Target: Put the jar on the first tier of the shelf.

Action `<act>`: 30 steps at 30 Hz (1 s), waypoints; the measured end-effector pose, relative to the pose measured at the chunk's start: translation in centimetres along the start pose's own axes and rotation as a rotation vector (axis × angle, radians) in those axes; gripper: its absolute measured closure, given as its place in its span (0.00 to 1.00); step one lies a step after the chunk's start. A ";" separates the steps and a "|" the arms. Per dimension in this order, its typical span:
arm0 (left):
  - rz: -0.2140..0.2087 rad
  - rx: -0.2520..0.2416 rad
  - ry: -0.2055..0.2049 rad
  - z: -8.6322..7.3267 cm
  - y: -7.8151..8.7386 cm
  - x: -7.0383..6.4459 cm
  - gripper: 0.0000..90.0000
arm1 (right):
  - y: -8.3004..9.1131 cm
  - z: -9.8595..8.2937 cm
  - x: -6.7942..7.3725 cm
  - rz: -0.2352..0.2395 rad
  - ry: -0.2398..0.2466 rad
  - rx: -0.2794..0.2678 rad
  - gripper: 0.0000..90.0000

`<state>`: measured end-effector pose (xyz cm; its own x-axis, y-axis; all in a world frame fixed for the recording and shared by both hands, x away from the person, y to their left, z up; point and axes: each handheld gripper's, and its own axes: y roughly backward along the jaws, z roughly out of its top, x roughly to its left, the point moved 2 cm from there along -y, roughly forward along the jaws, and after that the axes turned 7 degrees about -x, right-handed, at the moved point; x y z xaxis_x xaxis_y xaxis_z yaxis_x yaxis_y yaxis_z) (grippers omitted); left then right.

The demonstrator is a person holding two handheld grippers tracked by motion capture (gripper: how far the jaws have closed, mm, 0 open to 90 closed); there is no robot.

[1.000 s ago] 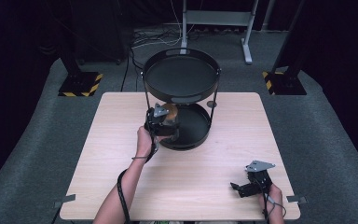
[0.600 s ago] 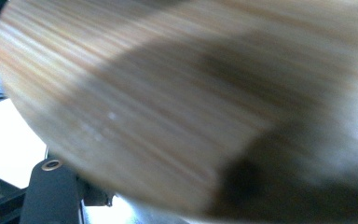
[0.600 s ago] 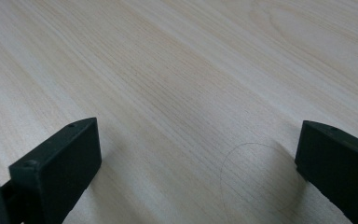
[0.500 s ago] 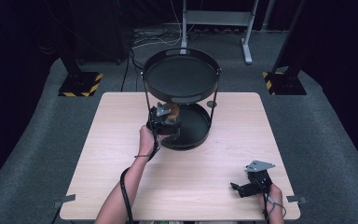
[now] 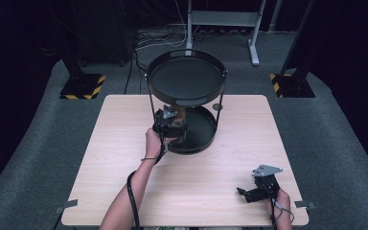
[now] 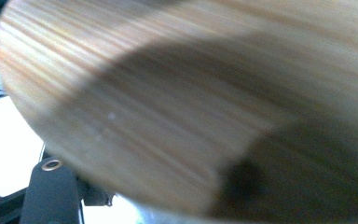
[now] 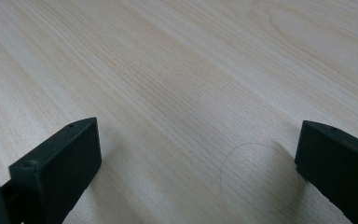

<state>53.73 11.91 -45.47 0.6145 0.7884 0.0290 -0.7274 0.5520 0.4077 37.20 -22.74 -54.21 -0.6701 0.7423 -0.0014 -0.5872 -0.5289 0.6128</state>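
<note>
A black two-tier tray stand rises at the back middle of the light wooden table. My left gripper reaches in between the tiers from the front left, over the lower tray. It is shut on a brown wooden bowl, whose striped grain sits very close in the left gripper view, above one black finger. My right gripper rests near the table's front right corner, open, its jaws wide apart over bare wood.
The stand's upper tray overhangs the left gripper, with thin posts at its sides. Beyond the table lie grey carpet, cables and stand bases with yellow-black tape.
The left gripper has carried the wooden bowl a little rightward and farther in over the lower tray. The right gripper has stayed put.
</note>
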 end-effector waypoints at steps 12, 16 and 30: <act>0.012 0.012 -0.001 -0.2 -0.8 0.0 0.28 | 0.0 0.0 0.0 0.000 0.000 0.000 0.00; 0.007 0.006 -0.006 -0.1 -1.1 0.0 0.28 | 0.0 0.0 0.0 0.000 0.000 0.000 0.00; 0.013 0.014 -0.005 0.0 -2.0 -0.6 0.28 | 0.0 0.0 0.0 0.000 0.000 0.001 0.00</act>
<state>54.85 10.35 -46.29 0.6066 0.7940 0.0390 -0.7310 0.5378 0.4200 37.21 -22.74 -54.21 -0.6702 0.7422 -0.0011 -0.5867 -0.5289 0.6132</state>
